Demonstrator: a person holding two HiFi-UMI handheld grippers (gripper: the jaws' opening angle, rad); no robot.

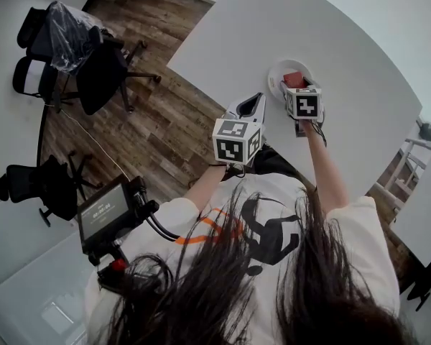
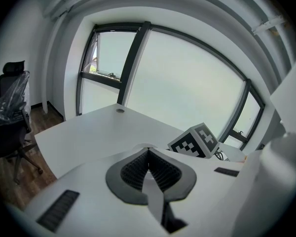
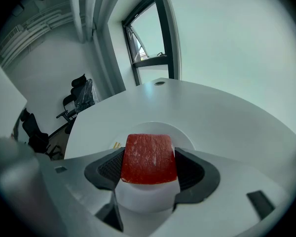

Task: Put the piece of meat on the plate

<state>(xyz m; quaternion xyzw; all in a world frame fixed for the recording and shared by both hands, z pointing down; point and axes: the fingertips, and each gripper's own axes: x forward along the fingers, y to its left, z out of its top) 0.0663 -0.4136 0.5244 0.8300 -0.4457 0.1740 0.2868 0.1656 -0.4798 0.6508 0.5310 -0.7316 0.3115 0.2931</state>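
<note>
As the head view showed, your right gripper [image 1: 296,86] hovered over the plate [image 1: 275,74]; in the left gripper view, your left gripper [image 2: 148,154] had its jaws together, empty; in the right gripper view, jaws clamped the piece of meat [image 3: 149,158] over that plate.

Red meat slab [image 3: 149,158] gripped over wht plate [image 3: 185,135].
</note>
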